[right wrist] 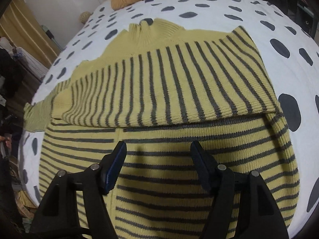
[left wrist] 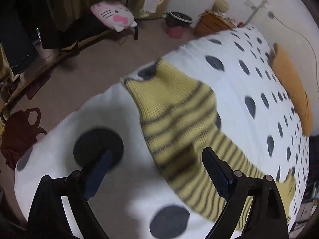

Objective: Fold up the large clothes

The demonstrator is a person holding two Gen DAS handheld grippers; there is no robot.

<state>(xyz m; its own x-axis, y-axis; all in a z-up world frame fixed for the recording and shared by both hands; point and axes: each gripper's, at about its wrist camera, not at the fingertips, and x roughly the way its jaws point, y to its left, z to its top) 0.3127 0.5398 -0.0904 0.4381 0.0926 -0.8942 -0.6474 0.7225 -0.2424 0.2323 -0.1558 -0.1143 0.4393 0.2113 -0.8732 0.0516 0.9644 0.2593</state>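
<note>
A yellow sweater with dark grey stripes [right wrist: 159, 91] lies flat on the bed, with one part folded across its body so the stripes there run crosswise. My right gripper [right wrist: 158, 143] hovers just above the striped body, open, with nothing between its fingers. In the left wrist view the picture is blurred. The sweater [left wrist: 179, 123] stretches from the bed's edge toward the lower right. My left gripper [left wrist: 157, 151] stands wide open above the sweater's left border and the bedcover, holding nothing.
The bed's white cover with dark grey spots [left wrist: 229, 91] ends at a bare floor [left wrist: 79, 75] to the left. An orange pillow [left wrist: 291, 87] lies at the head of the bed. A pink cat plush [left wrist: 113, 17], a wooden nightstand [left wrist: 213, 23] and a dark red bag [left wrist: 20, 131] stand around it.
</note>
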